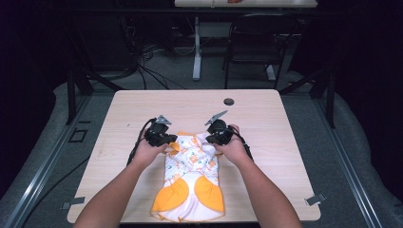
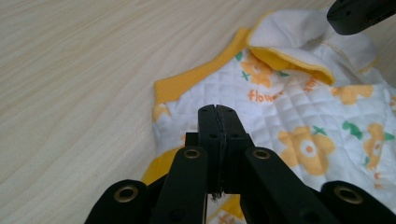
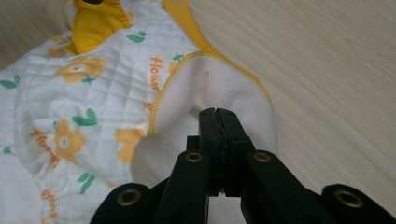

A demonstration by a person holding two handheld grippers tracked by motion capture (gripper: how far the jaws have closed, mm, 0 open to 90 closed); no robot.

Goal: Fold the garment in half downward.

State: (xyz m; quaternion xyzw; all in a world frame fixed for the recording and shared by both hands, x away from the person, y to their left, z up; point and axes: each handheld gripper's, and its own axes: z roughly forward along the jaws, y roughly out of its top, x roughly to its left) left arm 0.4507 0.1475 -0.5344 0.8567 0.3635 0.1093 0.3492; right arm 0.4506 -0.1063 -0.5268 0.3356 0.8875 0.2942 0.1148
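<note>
- High view: your quilted baby garment [image 1: 190, 183] lies mid-table [image 1: 266, 118], nearer your edge.
- Your left gripper [image 2: 217, 112] has its jaws pressed together over the flower-print cloth, by the yellow collar [image 2: 196, 79].
- Your right gripper [image 3: 218, 114] has its jaws closed, pinching a folded-back white flap [image 3: 219, 88].

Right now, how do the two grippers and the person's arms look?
Both grippers, left and right, are black, each with two flat jaws on linked bars with brass-coloured rivets. Each carries a grey three-cornered plate on top and trails a black cable. The forearms are bare; no sleeves or gloves are visible.
</note>
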